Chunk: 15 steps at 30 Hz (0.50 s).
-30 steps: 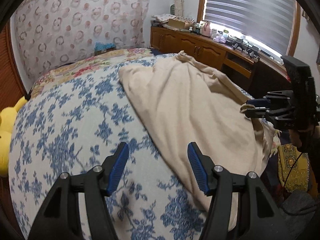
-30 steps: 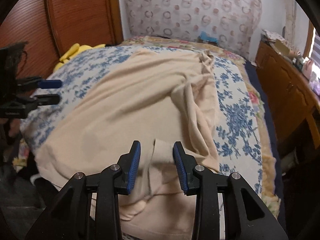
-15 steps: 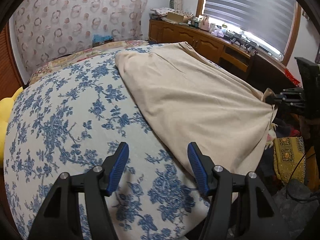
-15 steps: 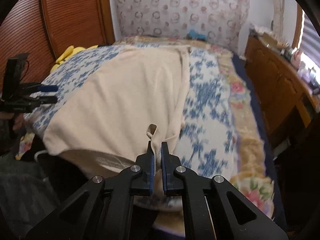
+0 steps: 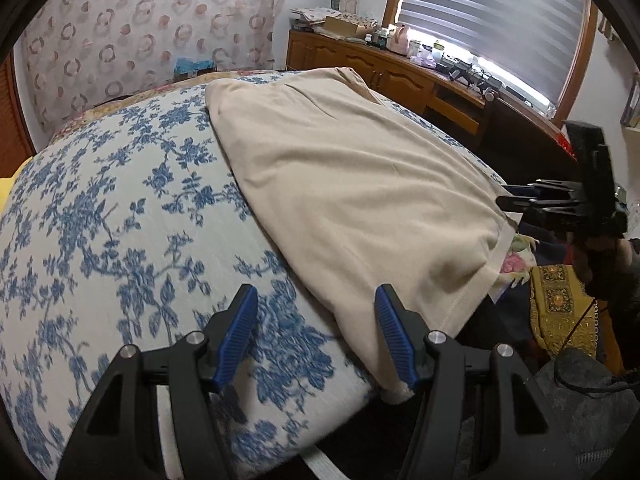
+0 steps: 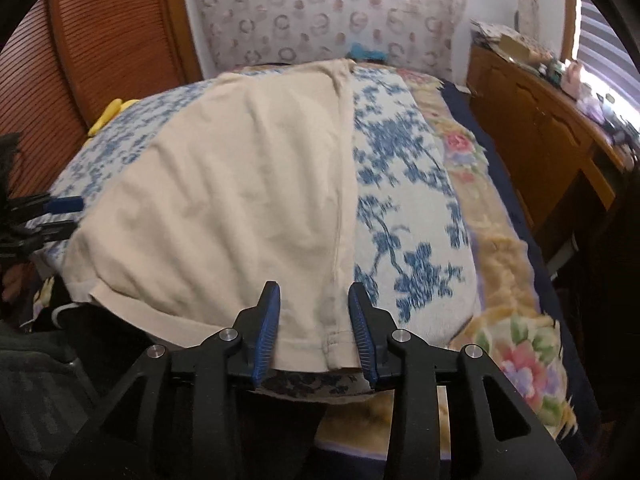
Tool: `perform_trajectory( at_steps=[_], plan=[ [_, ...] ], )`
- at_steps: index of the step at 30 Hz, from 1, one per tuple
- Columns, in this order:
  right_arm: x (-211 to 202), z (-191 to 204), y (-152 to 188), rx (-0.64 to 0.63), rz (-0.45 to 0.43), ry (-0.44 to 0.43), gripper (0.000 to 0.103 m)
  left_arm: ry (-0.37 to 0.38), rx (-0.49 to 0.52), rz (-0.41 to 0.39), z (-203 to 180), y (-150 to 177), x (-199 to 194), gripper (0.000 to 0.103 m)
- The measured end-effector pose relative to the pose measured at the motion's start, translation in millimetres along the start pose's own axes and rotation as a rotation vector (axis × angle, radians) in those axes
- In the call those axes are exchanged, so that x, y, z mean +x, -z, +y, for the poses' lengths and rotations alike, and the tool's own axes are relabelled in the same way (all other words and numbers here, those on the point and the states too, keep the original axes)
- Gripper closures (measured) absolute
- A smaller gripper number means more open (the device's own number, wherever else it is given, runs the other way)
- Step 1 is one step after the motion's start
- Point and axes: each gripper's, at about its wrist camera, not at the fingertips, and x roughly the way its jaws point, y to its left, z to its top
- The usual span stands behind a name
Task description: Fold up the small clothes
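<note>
Spread-out step looks done: beige cotton garment (image 6: 240,200) lies flat on blue-floral bedspread (image 5: 100,220), near hem at bed edge; right gripper (image 6: 314,330) just reopened w/ hem corner loose between jaws, left gripper (image 5: 316,340) agape & empty, so next probably re-grip corners & fold.

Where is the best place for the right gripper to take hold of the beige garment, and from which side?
Likely the hemmed corner of the beige garment overhanging the bed's near edge, approached from that edge. The right gripper, whose jaws have just been opening, already straddles it.
</note>
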Motion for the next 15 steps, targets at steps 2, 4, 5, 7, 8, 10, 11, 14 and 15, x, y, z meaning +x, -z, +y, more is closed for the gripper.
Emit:
perform_trajectory(
  at_steps=[2, 4, 5, 7, 8, 10, 11, 14, 15],
  plan=[
    [1.8, 0.1, 3.3, 0.003, -0.01, 0.019, 0.067, 0.003, 0.008, -0.006, -4.4, 4.6, -2.5, 0.043],
    [0.7, 0.5, 4.7, 0.013, -0.016, 0.011, 0.065, 0.005, 0.017, -0.01, -7.9, 7.0, -4.3, 0.043],
    [0.5, 1.1, 6.0, 0.013, -0.016, 0.008, 0.065, 0.009, 0.024, -0.011, -10.6, 8.9, -5.2, 0.043],
    [-1.0, 5.4, 7.9, 0.006, -0.012, -0.005, 0.065, 0.015, 0.031, -0.013, -13.4, 10.6, -6.0, 0.045],
    [-1.3, 7.2, 8.7, 0.001, -0.013, -0.008, 0.065, 0.021, 0.036, -0.011, -15.4, 11.8, -5.8, 0.053],
    [-1.3, 12.5, 9.6, -0.007, -0.011, -0.019, 0.065, 0.029, 0.04, -0.001, -18.5, 12.7, -4.0, 0.06],
    [-0.7, 15.2, 9.3, -0.013, -0.011, -0.017, 0.065, 0.031, 0.047, 0.007, -21.1, 14.7, -2.3, 0.062],
    [0.2, 18.7, 9.4, -0.023, -0.009, -0.017, 0.071, 0.03, 0.068, 0.019, -27.2, 18.7, 1.4, 0.063],
    [0.5, 18.7, 9.5, -0.022, -0.008, -0.023, 0.073, 0.023, 0.075, 0.021, -29.4, 19.2, 1.8, 0.063]
  ],
)
